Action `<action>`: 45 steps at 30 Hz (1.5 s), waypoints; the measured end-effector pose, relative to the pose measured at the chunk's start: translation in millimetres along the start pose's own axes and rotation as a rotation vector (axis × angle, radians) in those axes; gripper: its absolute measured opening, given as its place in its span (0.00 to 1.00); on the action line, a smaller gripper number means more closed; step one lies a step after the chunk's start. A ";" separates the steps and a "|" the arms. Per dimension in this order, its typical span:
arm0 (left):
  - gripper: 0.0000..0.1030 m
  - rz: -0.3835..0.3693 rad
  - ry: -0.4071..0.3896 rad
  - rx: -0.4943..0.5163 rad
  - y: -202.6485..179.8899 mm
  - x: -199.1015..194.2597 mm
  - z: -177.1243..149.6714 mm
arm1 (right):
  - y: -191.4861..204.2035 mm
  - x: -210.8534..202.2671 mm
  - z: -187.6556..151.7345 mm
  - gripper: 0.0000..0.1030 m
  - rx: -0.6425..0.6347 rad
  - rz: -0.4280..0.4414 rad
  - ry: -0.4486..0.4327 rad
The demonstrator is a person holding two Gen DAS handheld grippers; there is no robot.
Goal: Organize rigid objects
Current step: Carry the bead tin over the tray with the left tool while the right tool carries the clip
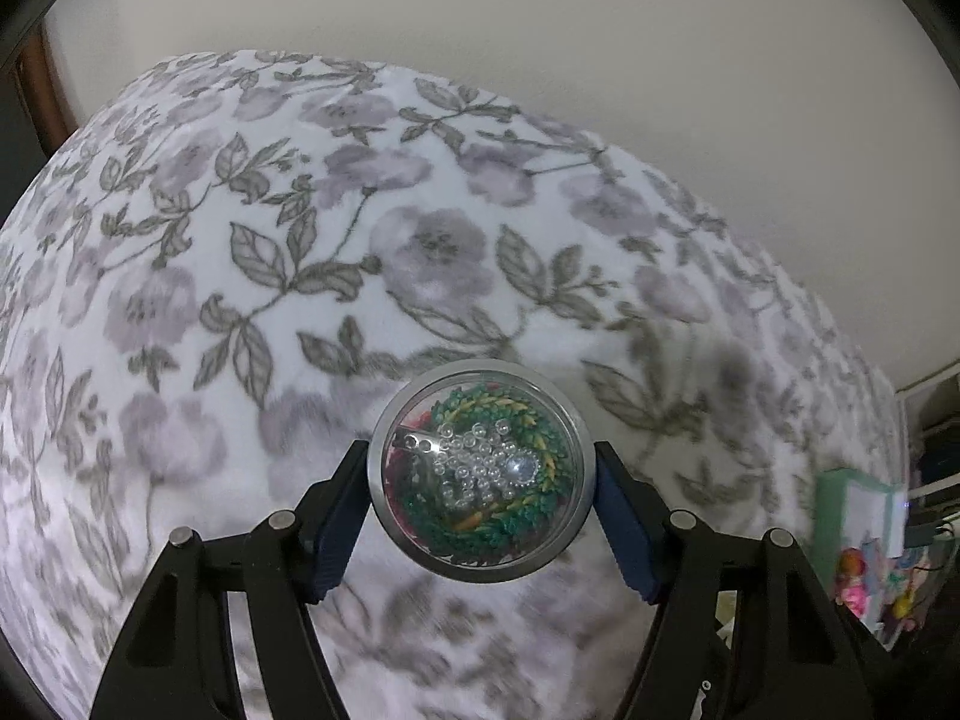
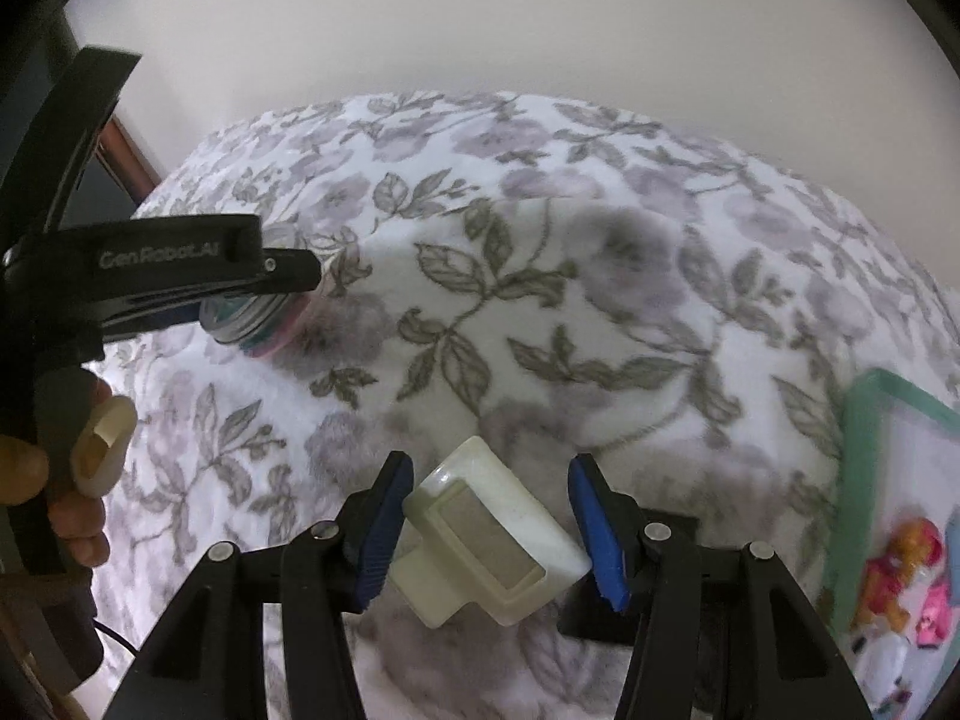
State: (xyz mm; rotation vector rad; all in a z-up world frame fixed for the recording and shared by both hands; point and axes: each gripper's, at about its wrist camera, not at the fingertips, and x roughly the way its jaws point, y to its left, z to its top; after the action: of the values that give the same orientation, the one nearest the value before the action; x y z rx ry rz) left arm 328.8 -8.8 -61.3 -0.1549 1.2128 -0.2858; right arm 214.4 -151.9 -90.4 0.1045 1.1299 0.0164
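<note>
Between the blue pads of the left gripper [image 1: 477, 495] a round domed case [image 1: 476, 471] filled with beads is clamped, held above the floral blanket [image 1: 240, 276]. Between the fingers of the right gripper [image 2: 491, 534] a cream plastic block [image 2: 492, 534] is held, its long axis slanted across the jaws. A green-rimmed tray [image 2: 864, 450] is seen to the right, nearer the right gripper.

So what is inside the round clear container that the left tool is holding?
Through the clear lid of the round container, a green wreath-like ring with yellow bits and many small clear beads are visible. A reddish part shows at the edge. Whatever is under the beads and the wreath is covered.
</note>
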 end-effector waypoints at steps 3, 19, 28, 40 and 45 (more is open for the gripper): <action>0.70 -0.025 -0.017 -0.008 -14.0 -18.5 -7.3 | -10.3 -21.0 -5.3 0.55 0.032 0.009 -0.016; 0.70 -0.199 -0.087 -0.065 -112.3 -95.1 -71.3 | -90.0 -121.0 -37.9 0.55 0.198 0.022 -0.109; 0.70 -0.228 -0.117 -0.026 -170.2 -105.9 -99.1 | -148.0 -176.9 -43.2 0.55 0.268 0.012 -0.231; 0.70 -0.235 -0.130 0.081 -242.8 -91.7 -116.5 | -222.9 -191.4 -51.0 0.55 0.360 -0.045 -0.265; 0.70 -0.230 -0.124 0.130 -262.9 -81.2 -118.6 | -250.8 -186.9 -55.0 0.55 0.399 -0.088 -0.255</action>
State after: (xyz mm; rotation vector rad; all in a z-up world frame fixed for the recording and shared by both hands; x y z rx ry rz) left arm 156.3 -231.3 41.5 -0.1966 1.0511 -0.5467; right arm 74.9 -409.7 31.9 0.4009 0.8697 -0.2942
